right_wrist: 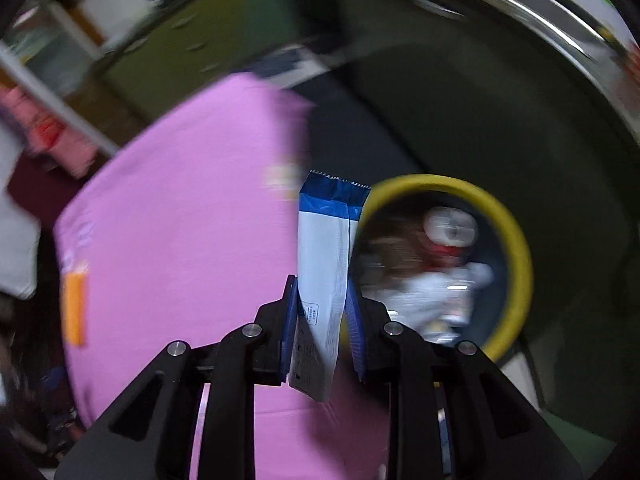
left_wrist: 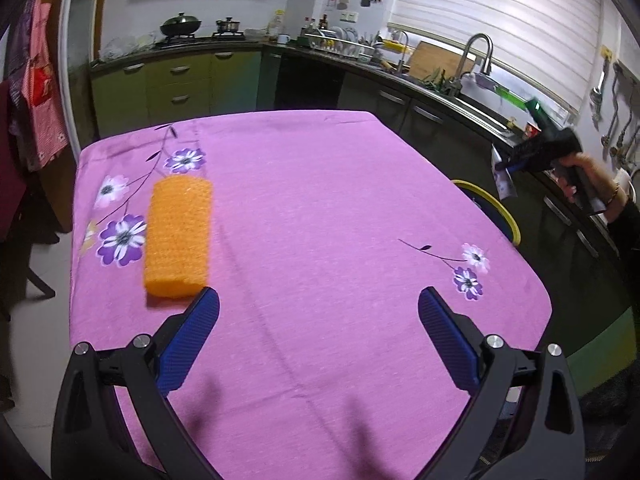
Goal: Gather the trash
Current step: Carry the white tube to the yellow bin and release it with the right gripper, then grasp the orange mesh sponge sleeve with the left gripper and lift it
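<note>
Right gripper (right_wrist: pixel 322 320) pinching a blue-and-white wrapper (right_wrist: pixel 326 256) should centre over the seemingly part-full yellow-rimmed bin (right_wrist: pixel 516 240) before releasing; left gripper (left_wrist: pixel 319 312) waits spread.

Right gripper (right_wrist: pixel 323 312) has its blue pads clamped on a white wrapper (right_wrist: pixel 322 272) with a blue serrated top, sticking up upright between the fingers. Just past it on the right there's a yellow-rimmed bin (right_wrist: pixel 520 248) with blurry white and red stuff inside. Pink tablecloth (right_wrist: pixel 180 208) fills the left, with an orange thing (right_wrist: pixel 74 308) near its left edge.
</note>
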A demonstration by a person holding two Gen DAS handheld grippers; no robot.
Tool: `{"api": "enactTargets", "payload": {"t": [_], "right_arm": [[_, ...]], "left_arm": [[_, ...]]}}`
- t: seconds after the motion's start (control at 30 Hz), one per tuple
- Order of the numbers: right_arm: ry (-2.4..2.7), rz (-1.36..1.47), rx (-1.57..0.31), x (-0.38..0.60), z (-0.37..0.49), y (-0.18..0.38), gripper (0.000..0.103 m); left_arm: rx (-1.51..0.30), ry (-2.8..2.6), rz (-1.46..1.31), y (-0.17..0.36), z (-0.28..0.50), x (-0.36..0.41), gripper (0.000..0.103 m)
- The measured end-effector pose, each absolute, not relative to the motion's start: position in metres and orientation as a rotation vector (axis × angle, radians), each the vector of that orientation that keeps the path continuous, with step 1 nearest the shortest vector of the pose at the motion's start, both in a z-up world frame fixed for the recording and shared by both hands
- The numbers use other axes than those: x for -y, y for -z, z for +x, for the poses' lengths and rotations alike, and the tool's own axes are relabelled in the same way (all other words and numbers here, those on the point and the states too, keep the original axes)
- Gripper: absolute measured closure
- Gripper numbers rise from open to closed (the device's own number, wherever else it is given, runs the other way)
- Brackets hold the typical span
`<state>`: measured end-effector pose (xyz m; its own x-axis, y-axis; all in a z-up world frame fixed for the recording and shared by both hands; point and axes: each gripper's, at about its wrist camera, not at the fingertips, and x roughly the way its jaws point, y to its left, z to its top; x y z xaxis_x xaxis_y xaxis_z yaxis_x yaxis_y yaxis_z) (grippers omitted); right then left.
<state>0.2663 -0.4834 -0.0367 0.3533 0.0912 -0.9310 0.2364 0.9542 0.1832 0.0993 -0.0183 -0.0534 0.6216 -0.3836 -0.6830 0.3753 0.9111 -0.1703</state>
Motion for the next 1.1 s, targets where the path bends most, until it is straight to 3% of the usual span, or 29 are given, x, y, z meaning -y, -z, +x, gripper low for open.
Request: {"api": "enactTargets", "payload": {"t": [0.27, 0.33, 0.53, 0.8, 1.1], "right_arm": [[0.304, 0.249, -1.295, 0.553, 0.259, 0.100, 0.076], [0.313, 0.243, -1.296, 0.556, 0.257, 0.105, 0.065], [0.219, 0.313, -1.167, 0.540, 0.227, 0.074, 0.053], [-0.041, 0.335, -1.000, 0.442, 0.146, 0.047, 0.046], [-0.145, 0.389, -0.958, 0.387, 0.126, 0.051, 0.043]], "left_arm": [[-0.795, 0.436, 0.045, 0.049, 0.096, 0.036, 0.008], [-0.801, 0.433, 0.047, 0.050, 0.098, 0.037, 0.008], [-0.813, 0.418, 0.066, 0.052, 0.104, 0.038, 0.007], [-0.871, 0.326, 0.060, 0.056, 0.146, 0.010, 0.007], [-0.979, 0.163, 0.053, 0.079, 0.223, -0.027, 0.007]]}}
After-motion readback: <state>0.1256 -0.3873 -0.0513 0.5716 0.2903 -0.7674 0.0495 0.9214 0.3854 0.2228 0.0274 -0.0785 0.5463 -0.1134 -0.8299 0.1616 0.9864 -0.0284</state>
